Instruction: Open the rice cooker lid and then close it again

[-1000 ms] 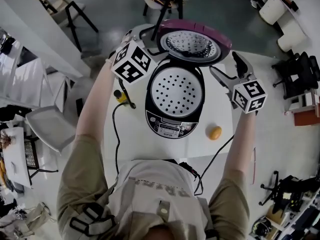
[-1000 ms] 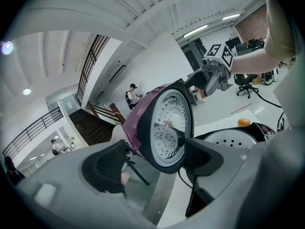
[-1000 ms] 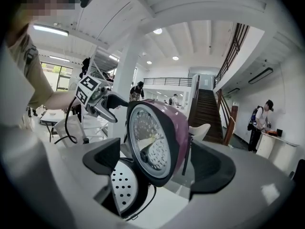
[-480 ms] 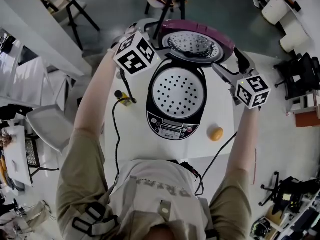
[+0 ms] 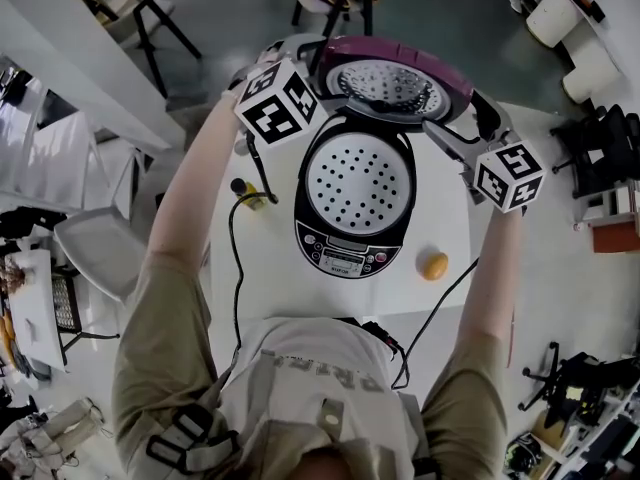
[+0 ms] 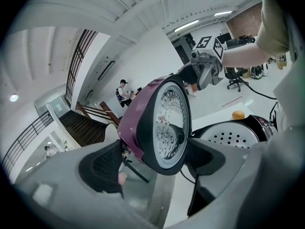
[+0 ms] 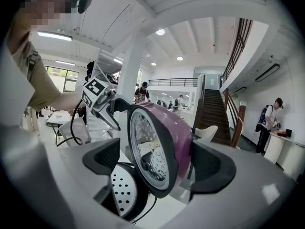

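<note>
Where the rice cooker (image 5: 355, 188) stands, white table (image 5: 440, 223) lies amid grey floor (image 5: 230, 28).

Floor: smooth grey concrete floor (image 5: 240, 18)
Stairs: dark brown wooden staircase (image 7: 213, 109), flanked by railings
Light: given by 2 white ceiling strip lamps (image 6: 187, 25)

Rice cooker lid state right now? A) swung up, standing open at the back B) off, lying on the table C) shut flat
A: the purple lid stands raised behind the rice cooker body, leaving the perforated tray inside exposed.
</note>
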### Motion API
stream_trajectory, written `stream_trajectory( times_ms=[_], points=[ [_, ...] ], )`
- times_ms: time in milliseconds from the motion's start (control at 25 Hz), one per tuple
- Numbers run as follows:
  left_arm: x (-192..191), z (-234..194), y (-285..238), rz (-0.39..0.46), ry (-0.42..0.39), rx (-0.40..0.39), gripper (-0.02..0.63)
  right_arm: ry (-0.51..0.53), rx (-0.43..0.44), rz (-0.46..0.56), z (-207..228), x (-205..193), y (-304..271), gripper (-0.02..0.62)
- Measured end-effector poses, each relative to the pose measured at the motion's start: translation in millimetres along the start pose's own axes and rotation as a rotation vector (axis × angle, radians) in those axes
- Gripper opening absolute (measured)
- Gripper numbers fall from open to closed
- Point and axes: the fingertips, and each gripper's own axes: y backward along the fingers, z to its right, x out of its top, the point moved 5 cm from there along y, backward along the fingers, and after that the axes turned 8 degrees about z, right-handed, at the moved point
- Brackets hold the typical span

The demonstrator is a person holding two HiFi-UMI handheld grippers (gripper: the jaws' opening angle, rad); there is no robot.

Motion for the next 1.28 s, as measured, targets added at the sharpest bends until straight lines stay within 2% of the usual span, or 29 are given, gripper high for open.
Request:
stream_trajectory(
  times_ms=[200, 360, 800, 1000, 1280],
  points=[
    [-0.6, 4.6, 4.1, -0.007, -0.019, -0.011, 0.437, 0.014, 0.011, -0.012, -4.4, -0.7, 2.7, 0.442],
    [-1.4, 12.7, 10.8, -0.008, -0.029, -0.055, 0.459, 0.03, 0.028, -0.027, -11.2, -1.2, 7.9, 0.442],
    [-1.5, 41.2, 37.3, -0.038, -0.091, -0.12, 0.459, 0.079, 0.068, -0.062, -40.2, -5.7, 28.0, 0.447],
    [-3.8, 55.6, 47.8, -0.046, -0.11, -0.143, 0.46, 0.163, 0.07, -0.119, -56.3, -12.7, 35.7, 0.448],
    [-7.7, 74.7, 58.0, -0.051, -0.119, -0.161, 0.466, 0.192, 0.081, -0.145, -73.4, -21.3, 46.1, 0.453]
  ],
)
